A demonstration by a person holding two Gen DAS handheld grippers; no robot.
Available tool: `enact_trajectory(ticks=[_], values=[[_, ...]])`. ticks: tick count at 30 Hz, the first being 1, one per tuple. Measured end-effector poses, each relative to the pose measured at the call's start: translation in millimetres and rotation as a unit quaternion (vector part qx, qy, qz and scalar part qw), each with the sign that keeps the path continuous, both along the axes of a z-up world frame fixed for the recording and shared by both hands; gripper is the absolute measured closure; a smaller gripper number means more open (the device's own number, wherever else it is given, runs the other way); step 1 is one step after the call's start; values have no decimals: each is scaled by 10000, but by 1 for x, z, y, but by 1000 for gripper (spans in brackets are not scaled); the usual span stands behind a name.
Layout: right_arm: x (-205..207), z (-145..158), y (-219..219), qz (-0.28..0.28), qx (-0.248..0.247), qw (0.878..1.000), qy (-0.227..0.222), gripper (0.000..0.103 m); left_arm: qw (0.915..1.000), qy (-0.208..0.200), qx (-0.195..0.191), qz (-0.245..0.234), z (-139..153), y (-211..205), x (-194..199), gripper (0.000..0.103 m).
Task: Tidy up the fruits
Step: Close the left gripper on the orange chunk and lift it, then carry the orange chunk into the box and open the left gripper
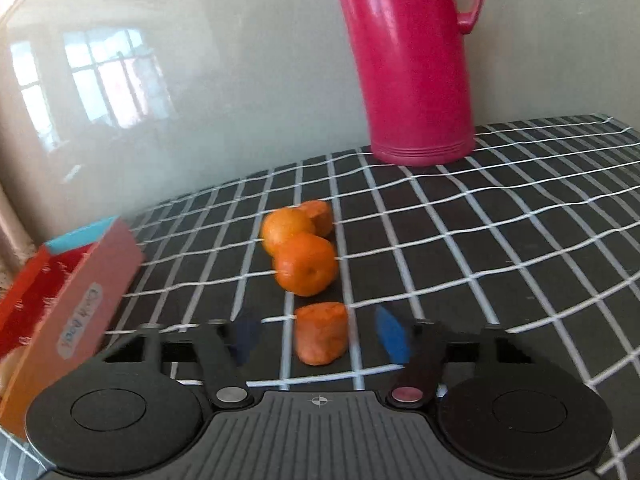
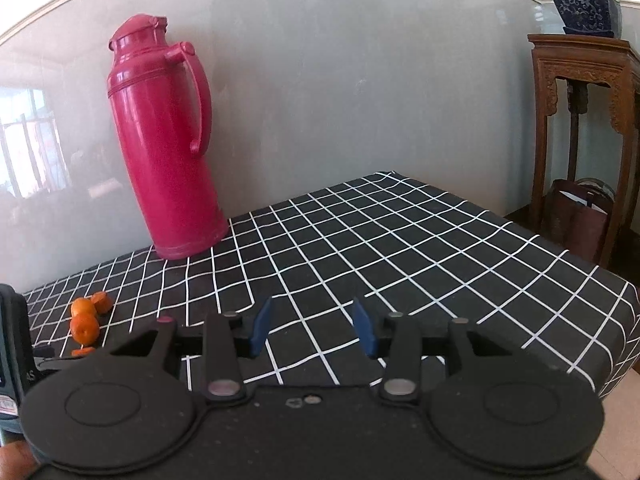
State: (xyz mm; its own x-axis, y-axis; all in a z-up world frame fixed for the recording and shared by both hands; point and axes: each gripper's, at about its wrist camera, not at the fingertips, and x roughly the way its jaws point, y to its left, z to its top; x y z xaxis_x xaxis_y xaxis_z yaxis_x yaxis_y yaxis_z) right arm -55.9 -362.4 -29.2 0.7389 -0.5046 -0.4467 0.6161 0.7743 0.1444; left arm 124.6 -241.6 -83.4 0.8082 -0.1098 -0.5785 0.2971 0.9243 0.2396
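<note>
Several small orange fruits lie in a row on the black-and-white checked tablecloth. In the left wrist view the nearest fruit sits between the blue fingertips of my left gripper, which is open around it without touching. Beyond it are a round fruit, another and a far one. In the right wrist view the same fruits lie far left. My right gripper is open and empty above the cloth.
A tall pink thermos stands at the back by the wall, also in the right wrist view. A red and orange box lies left of the fruits. The table's right edge drops off beside a wooden stand.
</note>
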Motion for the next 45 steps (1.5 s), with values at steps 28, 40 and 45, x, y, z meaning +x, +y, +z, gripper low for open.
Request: enact_trajectory(ticks=[28, 40, 45], values=[[16, 3, 16, 303, 15, 9995, 48, 59, 9970, -442, -303, 563, 53, 84, 2, 73], [41, 10, 52, 750, -17, 9972, 23, 59, 9799, -582, -87, 1906, 71, 210, 43, 73], [55, 11, 66, 918, 26, 9958, 45, 59, 9705, -353, -111, 2381, 61, 250, 64, 73]])
